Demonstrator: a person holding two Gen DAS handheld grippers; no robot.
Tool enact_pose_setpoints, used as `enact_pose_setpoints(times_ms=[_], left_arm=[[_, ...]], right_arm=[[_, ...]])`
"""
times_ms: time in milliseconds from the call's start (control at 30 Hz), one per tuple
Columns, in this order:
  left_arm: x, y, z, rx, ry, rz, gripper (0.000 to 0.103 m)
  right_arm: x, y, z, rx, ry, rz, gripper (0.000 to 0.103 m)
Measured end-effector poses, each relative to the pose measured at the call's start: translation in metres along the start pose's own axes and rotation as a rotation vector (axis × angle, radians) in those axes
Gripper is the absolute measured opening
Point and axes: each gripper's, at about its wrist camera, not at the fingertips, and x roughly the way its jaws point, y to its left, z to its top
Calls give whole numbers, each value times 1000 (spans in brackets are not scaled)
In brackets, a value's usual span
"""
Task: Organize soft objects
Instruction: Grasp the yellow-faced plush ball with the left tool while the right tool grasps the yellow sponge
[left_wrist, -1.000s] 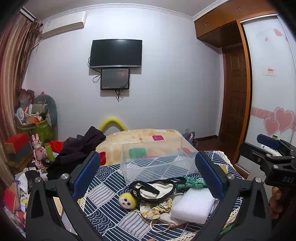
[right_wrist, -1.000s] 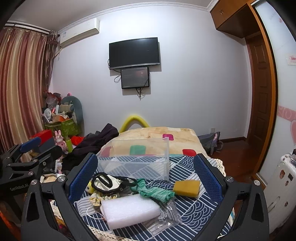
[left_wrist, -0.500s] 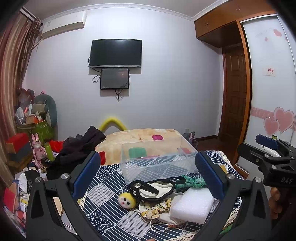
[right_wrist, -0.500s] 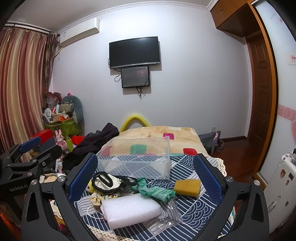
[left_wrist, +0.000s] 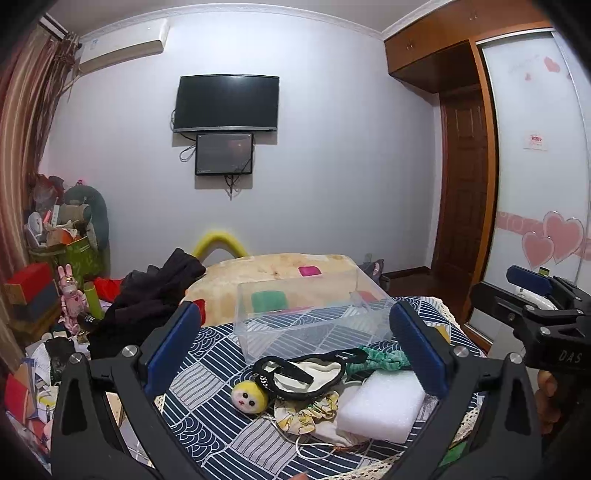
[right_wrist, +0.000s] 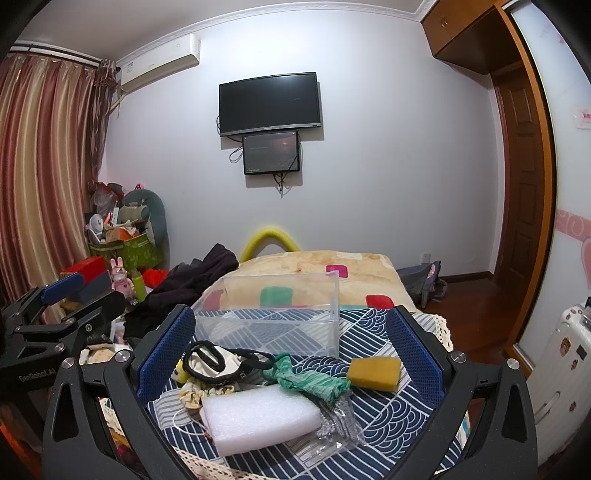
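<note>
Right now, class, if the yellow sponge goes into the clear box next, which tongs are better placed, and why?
Right. The yellow sponge lies just inside the right tongs' right finger, near the clear box. In the left view, the left tongs frame the plush and pouches, and the sponge is hidden.

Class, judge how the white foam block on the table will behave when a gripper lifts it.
The white foam block looks airy, so probably very light. Its thick slab shape suggests it will keep form, though squeezing may dent it. Lying flat, it seems unlikely to roll.
</note>
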Motion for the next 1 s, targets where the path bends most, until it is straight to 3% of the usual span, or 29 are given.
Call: enact_pose_setpoints(times_ms=[200, 267, 300, 467, 533, 700, 1000], left_arm=[[8, 2, -6, -6, 14, -5, 103], [11, 4, -8, -11, 22, -13, 93], [13, 5, -8, -9, 30, -14, 83], [34, 17, -18, -35, 89, 7, 75], [46, 24, -23, -58, 127, 8, 64], [81, 50, -42, -132, 258, 9, 49], [123, 70, -91, -178, 425, 16, 48]], right_arm=[[3, -3, -3, 10, -2, 0, 102], [6, -6, -5, 17, 7, -1, 98], [8, -8, -6, 21, 13, -6, 95], [20, -17, -14, 39, 56, -23, 82], [26, -23, -18, 51, 81, -25, 77], [46, -39, -32, 76, 163, -45, 65], [70, -67, -56, 142, 299, -93, 64]])
